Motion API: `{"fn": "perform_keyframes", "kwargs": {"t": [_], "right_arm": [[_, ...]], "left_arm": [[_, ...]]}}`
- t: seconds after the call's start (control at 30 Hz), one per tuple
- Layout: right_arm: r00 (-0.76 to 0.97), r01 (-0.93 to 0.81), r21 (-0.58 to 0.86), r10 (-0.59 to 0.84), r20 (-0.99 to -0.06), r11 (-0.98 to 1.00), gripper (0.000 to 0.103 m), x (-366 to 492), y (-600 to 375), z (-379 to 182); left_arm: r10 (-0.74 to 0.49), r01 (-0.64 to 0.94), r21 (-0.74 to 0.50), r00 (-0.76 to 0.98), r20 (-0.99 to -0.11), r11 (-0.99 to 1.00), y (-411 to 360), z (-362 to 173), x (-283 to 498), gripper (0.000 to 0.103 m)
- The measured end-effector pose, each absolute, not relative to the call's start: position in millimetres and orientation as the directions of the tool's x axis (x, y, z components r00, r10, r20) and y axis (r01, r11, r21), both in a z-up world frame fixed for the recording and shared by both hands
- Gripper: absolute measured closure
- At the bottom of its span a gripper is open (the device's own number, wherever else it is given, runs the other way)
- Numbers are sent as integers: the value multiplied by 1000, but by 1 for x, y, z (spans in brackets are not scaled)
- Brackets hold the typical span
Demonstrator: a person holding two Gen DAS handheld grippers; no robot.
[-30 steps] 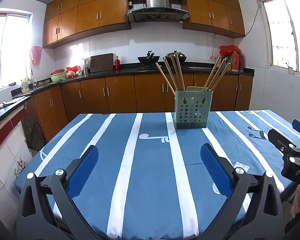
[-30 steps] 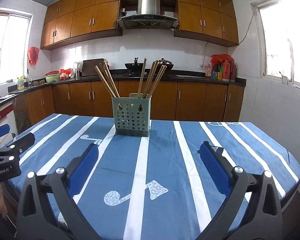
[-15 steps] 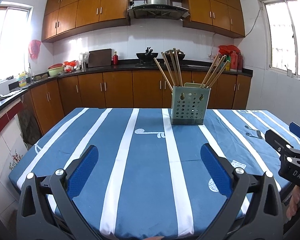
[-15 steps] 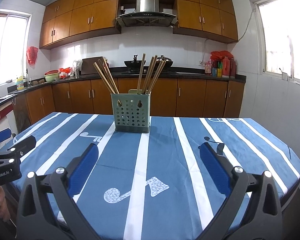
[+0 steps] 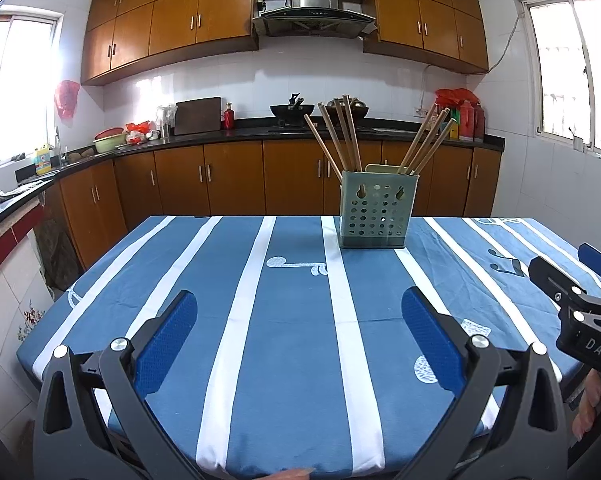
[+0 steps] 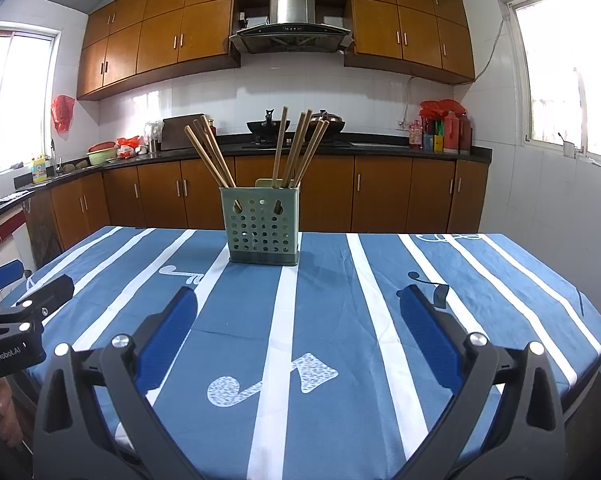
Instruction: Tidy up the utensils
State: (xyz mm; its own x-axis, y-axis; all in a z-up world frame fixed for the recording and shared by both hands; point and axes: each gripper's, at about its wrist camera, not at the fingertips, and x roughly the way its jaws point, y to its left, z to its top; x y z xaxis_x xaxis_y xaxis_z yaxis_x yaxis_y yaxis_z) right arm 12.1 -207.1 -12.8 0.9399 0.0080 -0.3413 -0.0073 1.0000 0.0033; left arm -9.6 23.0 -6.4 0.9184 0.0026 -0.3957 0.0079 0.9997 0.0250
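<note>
Nothing lies loose on the striped tablecloth (image 5: 292, 344), so by my judgement the sorting looks finished or nearly so. Toward the far side of the table stands the green perforated holder (image 6: 263, 226), upright, with wooden chopsticks (image 6: 296, 148) leaning in two bunches, one in each side. Nearest the cameras, the left gripper (image 5: 298, 340) and right gripper (image 6: 298, 338) hover spread wide apart, holding nothing.

One utensil holder (image 6: 263, 230) holds eight chopsticks (image 6: 290, 152); two tools flank it.
</note>
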Motion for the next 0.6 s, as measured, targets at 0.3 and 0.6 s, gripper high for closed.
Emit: {"fn": "perform_keyframes", "kwargs": {"t": [0.3,0.6], "right_arm": [[940,-8,4,8,-342,1000,4,12,-207,-13],[939,-6,5,7,-343,1000,4,12,-207,-13]], "left_arm": [[1,10,25,918,-396,1000,22,-6,-9,2],[0,11,25,917,-399,1000,22,-7,-9,2]]}}
